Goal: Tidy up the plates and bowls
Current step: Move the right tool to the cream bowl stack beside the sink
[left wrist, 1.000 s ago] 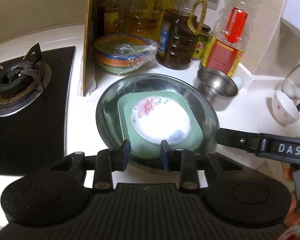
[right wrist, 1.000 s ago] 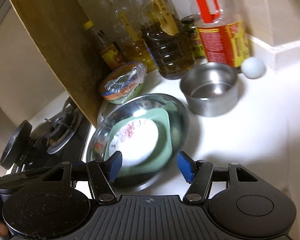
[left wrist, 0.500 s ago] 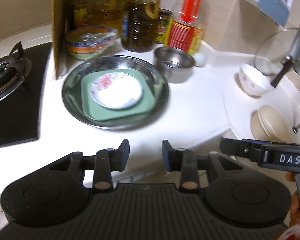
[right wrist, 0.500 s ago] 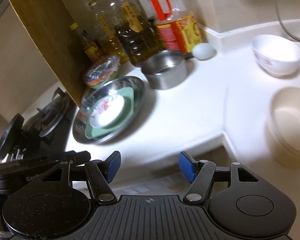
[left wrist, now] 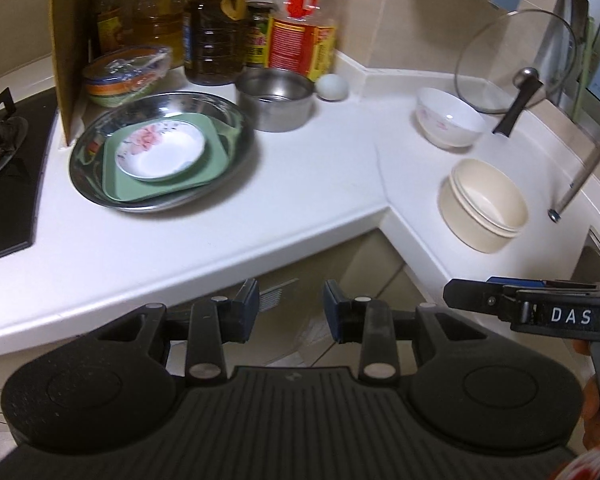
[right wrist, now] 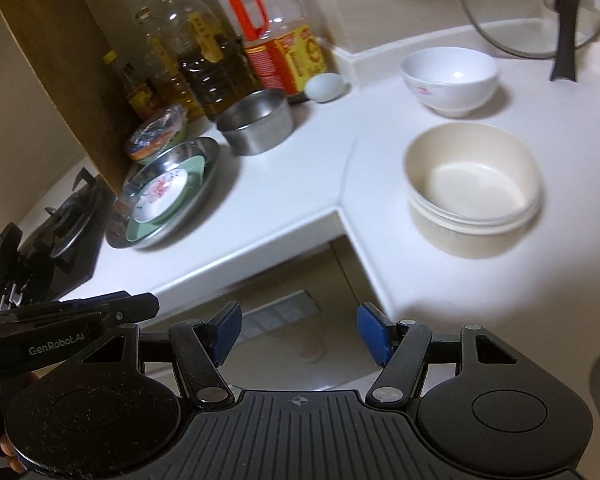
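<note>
Distance has opened between me and the plate stack (left wrist: pixel 160 152) at ten o'clock, so with left hand-held gripper (left wrist: pixel 288 312) and right hand-held gripper (right wrist: pixel 298 334) both apart and empty, I judge the nested cream bowls (right wrist: pixel 474 184) at one o'clock come next.

I see the small plate (left wrist: pixel 161 149) lying on the square plate (left wrist: pixel 118 184) inside the steel pan (left wrist: pixel 88 172); behind sits a pot (left wrist: pixel 275 100), and stacked bowls (left wrist: pixel 483 205) stand well right, before another bowl (left wrist: pixel 449 123).
</note>
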